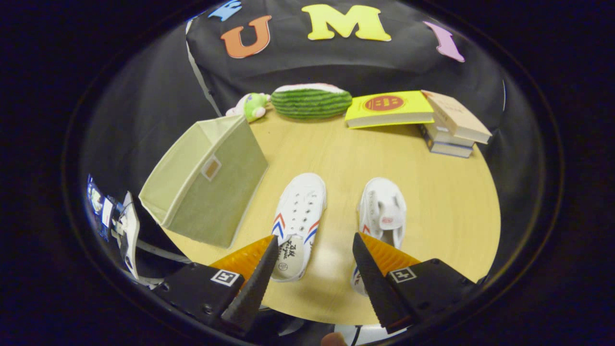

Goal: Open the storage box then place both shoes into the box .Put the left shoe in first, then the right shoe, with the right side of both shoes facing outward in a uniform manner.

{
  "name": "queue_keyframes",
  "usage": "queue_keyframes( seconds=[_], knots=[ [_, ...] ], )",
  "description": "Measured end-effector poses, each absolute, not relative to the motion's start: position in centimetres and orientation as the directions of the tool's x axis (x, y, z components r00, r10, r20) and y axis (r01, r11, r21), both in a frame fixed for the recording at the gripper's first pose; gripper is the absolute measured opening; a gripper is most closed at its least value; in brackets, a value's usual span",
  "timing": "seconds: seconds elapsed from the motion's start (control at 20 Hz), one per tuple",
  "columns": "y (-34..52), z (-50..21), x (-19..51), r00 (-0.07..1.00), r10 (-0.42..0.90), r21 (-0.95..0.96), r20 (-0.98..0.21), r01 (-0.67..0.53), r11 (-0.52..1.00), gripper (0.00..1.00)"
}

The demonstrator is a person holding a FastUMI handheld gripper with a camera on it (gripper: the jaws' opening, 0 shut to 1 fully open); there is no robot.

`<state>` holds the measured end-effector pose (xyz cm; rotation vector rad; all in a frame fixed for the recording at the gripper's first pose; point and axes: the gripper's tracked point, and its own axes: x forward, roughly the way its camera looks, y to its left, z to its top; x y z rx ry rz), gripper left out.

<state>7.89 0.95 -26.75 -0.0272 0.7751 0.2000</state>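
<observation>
The gripper (314,250) hangs above the near part of a round wooden table (432,202), its two fingers spread wide apart and holding nothing. Two white shoes lie on the table side by side, toes pointing away. The left shoe (299,221), with red and blue stripes on its sides, lies just ahead of the left finger, its heel end partly between the fingers. The right shoe (382,211), with a strap across its top, lies just ahead of the right finger, which covers its heel. The two shoes are near each other but apart. To the left of the shoes stands the storage box (204,180), a pale green fabric cube set at the table's left rim, tilted as seen here, with a small label window on its near face. Along the far side of the table lie a small plush toy (252,105), a watermelon cushion (311,101), a yellow book (389,109) and a stack of books (454,127).
</observation>
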Motion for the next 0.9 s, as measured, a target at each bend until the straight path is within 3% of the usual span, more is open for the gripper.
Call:
queue_keyframes(
  seconds=[0.4,0.5,0.75,0.9],
  knots=[
    [1.7,-34.3,10.7,0.490,0.242,0.194,-0.837,-0.148,0.970,0.75],
    [1.9,-34.5,11.2,0.465,0.257,0.220,-0.847,-0.133,0.966,0.61],
    [2.5,-34.3,11.1,0.412,0.286,0.289,-0.865,-0.058,0.956,0.14],
    [3.0,-33.7,10.8,0.415,0.320,0.343,-0.852,-0.019,0.939,0.06]
  ],
)
